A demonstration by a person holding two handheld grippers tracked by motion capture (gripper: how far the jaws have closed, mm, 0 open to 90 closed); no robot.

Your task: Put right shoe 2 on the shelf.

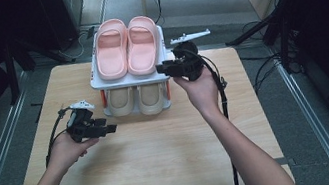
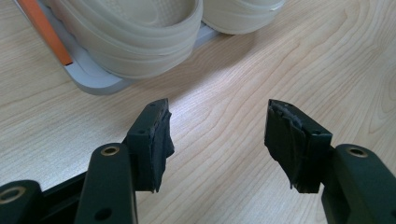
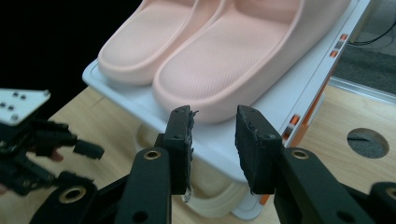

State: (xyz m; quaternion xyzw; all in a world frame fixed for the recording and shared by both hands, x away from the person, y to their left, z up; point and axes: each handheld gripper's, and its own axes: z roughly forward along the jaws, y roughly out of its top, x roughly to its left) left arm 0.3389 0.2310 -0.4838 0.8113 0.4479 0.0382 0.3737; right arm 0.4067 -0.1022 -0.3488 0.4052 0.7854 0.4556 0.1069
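Note:
A white two-shelf shoe rack (image 1: 125, 82) stands at the far middle of the wooden table (image 1: 164, 163). A pair of pink slippers (image 1: 125, 47) lies on its top shelf, and a pair of beige slippers (image 1: 136, 100) on the lower one. My right gripper (image 1: 163, 69) hovers at the top shelf's front right corner. Its jaws are partly open with nothing between them, and they point at the nearer pink slipper (image 3: 224, 56). My left gripper (image 1: 105, 125) is open and empty, low over the table left of the rack, near a beige slipper (image 2: 135, 42).
The rack has orange posts (image 2: 51, 32) and a grey base (image 2: 98, 84). A round hole (image 3: 367, 142) shows in the tabletop right of the rack. Bare wood spreads in front of the rack. Dark stands and floor rails (image 1: 308, 114) flank the table.

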